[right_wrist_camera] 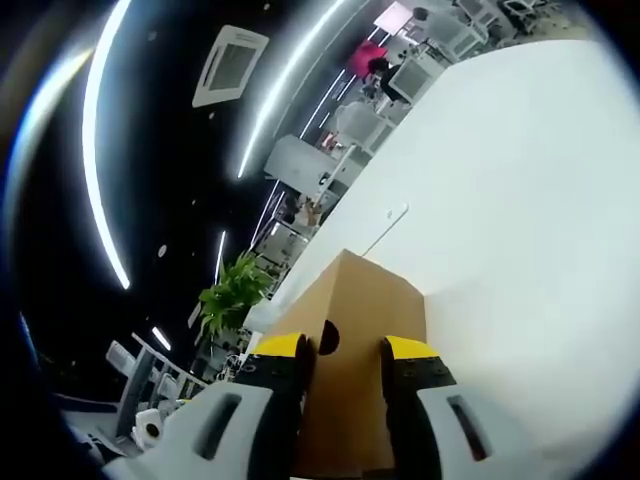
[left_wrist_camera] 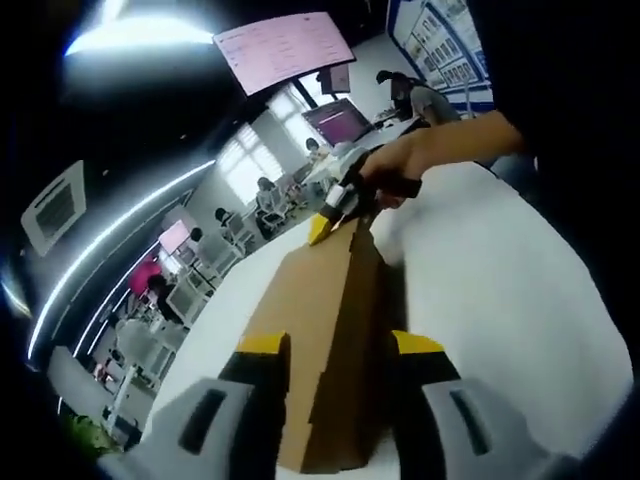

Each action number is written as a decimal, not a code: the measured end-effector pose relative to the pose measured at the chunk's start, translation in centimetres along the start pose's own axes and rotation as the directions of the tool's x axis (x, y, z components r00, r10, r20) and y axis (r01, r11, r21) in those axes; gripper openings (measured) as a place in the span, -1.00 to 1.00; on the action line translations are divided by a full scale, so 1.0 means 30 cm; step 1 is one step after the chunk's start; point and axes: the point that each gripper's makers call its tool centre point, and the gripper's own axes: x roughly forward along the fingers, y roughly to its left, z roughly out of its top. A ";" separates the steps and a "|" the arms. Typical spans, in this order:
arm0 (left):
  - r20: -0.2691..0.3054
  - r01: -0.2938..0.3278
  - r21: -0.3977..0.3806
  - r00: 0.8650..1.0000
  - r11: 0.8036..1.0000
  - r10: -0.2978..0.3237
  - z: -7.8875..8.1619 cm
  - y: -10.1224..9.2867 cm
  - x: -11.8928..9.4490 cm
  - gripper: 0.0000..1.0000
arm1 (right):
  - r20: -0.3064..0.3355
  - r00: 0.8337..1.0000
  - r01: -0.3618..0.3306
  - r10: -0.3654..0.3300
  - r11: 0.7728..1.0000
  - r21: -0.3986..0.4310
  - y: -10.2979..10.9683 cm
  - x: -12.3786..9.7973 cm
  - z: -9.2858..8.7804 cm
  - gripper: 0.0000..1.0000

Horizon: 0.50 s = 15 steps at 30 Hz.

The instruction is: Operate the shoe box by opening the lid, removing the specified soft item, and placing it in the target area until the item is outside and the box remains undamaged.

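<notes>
A: Where's the shoe box (left_wrist_camera: 330, 350) sitting for you?

B: On the white table (left_wrist_camera: 500, 300), its brown cardboard end wedged between your left tongs (left_wrist_camera: 340, 350); both yellow-tipped jaws press its sides, so they're grasping it.

A: And your other hand?

B: At the far end your right tongs (left_wrist_camera: 335, 222) meet the top edge. In the right gripper view those tongs (right_wrist_camera: 345, 350) straddle the end with the round hole (right_wrist_camera: 328, 338), jaws against the cardboard, clenched on the box.
</notes>
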 end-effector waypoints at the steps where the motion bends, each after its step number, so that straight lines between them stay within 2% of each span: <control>1: -0.007 0.001 -0.003 1.000 1.000 -0.001 -0.004 -0.006 0.004 -0.21 | 0.000 1.000 0.001 0.000 1.000 -0.001 0.000 0.000 0.000 -0.41; 8: -0.073 -0.011 0.064 0.997 0.998 0.016 -0.046 -0.017 0.012 -0.21 | 0.004 1.000 -0.001 0.001 1.000 0.005 0.001 -0.001 0.000 -0.41; 15: -0.095 -0.016 0.092 0.995 0.996 0.025 -0.062 -0.023 0.009 -0.22 | 0.008 1.000 0.001 -0.001 1.000 0.006 0.000 0.000 0.004 -0.41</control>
